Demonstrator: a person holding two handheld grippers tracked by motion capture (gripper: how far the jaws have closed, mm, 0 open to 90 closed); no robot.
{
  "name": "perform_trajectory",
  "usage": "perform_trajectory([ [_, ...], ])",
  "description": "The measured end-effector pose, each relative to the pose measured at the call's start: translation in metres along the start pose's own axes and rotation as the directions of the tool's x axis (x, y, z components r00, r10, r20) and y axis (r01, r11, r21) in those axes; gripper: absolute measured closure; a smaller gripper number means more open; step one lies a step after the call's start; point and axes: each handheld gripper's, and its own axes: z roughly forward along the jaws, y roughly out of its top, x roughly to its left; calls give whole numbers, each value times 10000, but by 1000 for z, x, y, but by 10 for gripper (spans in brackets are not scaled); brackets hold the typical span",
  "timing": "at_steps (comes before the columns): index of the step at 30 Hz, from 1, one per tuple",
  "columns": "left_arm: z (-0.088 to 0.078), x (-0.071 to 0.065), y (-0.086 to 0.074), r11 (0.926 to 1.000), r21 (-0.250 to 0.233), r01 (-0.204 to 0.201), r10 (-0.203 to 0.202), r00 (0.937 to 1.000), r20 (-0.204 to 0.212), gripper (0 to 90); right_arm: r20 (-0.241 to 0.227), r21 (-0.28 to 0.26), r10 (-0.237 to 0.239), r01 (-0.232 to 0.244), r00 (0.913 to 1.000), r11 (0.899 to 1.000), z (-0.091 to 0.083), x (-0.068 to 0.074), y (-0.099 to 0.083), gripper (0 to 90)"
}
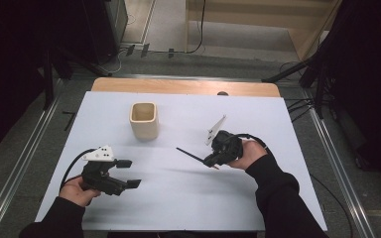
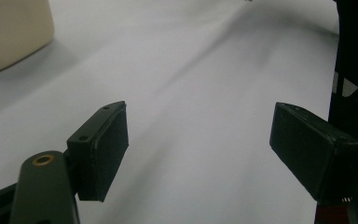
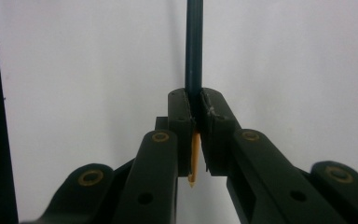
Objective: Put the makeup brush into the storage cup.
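Note:
A dark pencil [image 1: 191, 155] with a sharpened wooden tip is clamped in my right gripper [image 1: 211, 161] right of the table's middle, its long end pointing left toward the cup. In the right gripper view the pencil [image 3: 194, 46] runs straight up from between the shut jaws of the right gripper [image 3: 195, 109], and its pale tip pokes out below them. A cream square cup [image 1: 144, 120] stands upright at the back left; its corner [image 2: 9, 32] shows in the left gripper view. My left gripper [image 1: 129, 173] rests low at the front left, open and holding nothing, jaws [image 2: 200, 154] wide apart over the white surface.
A white sheet [image 1: 178, 198] covers the table, with a wooden strip [image 1: 183, 87] bare along the far edge. Cables trail from both grippers. Metal rails run down both sides of the table, and dark stands rise beyond the far corners.

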Motion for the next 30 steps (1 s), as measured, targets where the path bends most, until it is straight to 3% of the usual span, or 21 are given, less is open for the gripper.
perform_trajectory([
  [3,0,0,2,9999,23,111,-111,9997,201,189,3,-95,56,-56,10000,9999,0,5,-3,842],
  [6,0,-3,4,9998,43,-210,208,9995,241,181,-19,-238,-151,151,9999,9996,0,10,-7,842],
  [9,0,-5,5,9996,17,-267,266,9987,441,180,32,-241,-162,163,9999,9996,0,14,-10,842],
  [12,3,-7,7,9998,141,-151,148,9996,222,183,65,-272,-148,150,9999,9995,0,18,-14,842],
  [15,6,-8,8,9995,297,-105,103,9999,67,199,-2,-124,-119,119,9999,9999,1,22,-16,842],
  [30,12,-12,14,9977,624,-266,221,9972,716,193,185,392,-443,436,9988,9983,5,36,-16,842],
])
